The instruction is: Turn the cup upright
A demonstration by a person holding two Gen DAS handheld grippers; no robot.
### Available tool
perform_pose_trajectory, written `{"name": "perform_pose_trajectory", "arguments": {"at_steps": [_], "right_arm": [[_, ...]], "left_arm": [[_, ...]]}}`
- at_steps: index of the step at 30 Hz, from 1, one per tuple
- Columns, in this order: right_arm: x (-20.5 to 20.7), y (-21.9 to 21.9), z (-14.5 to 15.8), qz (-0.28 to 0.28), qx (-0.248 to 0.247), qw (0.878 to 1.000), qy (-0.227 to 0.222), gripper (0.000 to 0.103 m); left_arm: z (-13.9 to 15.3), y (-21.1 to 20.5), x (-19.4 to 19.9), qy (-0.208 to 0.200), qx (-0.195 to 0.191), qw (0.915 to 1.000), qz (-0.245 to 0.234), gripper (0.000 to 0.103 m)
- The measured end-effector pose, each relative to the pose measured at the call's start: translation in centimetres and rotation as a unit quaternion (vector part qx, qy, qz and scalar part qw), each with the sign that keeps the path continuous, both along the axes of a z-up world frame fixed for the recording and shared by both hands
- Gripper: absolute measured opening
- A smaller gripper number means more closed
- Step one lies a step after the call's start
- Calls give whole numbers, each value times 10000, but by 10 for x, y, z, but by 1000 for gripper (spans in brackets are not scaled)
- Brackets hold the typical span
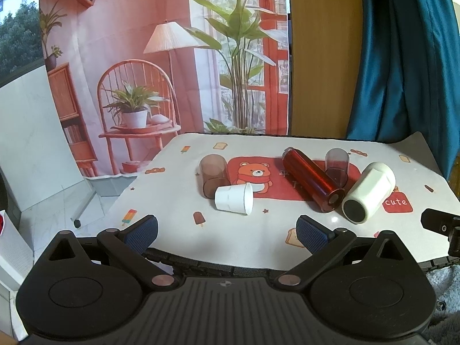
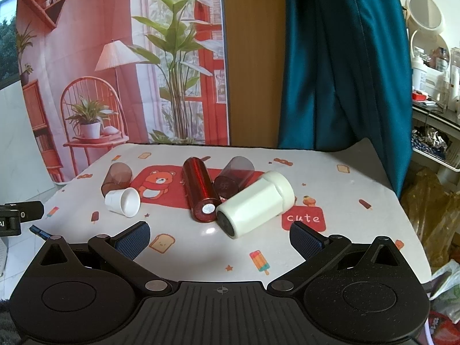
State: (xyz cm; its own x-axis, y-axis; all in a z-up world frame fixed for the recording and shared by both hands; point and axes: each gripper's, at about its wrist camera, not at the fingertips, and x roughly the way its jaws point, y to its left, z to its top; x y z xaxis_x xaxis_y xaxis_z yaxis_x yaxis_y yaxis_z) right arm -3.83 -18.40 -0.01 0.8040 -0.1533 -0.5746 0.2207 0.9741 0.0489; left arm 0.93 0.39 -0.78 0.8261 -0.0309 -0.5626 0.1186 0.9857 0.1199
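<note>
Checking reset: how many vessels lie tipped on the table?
5: brown tumbler far left, paper cup before it, red bottle centre, smoky tumbler behind, white bottle right. None seem hidden.

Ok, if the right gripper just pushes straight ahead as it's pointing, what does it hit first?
Probably the white bottle, lying on its side just right of centre, with the red bottle close beside it. The right gripper is open; depth is uncertain.

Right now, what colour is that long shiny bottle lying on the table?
Metallic red bottle, with a silvery disc on its near end; clearest in the right wrist view.
</note>
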Motion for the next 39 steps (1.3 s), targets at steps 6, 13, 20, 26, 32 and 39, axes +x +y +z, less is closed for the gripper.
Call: {"name": "perform_pose_trajectory", "arguments": {"at_steps": [6, 13, 20, 26, 32, 39], "right_arm": [[0, -1, 0, -3, 14, 10000, 7, 103], [-1, 0, -1, -8, 7, 10000, 7, 103], [0, 0, -1, -7, 10, 10000, 10, 103], [0, 0, -1, -7, 11, 10000, 10, 103], [0, 0, -1, -6, 14, 10000, 13, 103], [-1, 0, -3, -13, 10, 10000, 20, 103]], "left_arm": [[-1, -1, 1, 8, -16, 10000, -27, 103], [-2, 0, 1, 25, -24, 10000, -24, 103], [-2, 0, 1, 22, -36, 10000, -22, 103], [-2, 0, 1, 23, -34, 10000, -25, 103], [-2, 0, 1, 18, -42, 10000, -19, 103], [-5, 1, 0, 20, -63, 10000, -27, 103]]}}
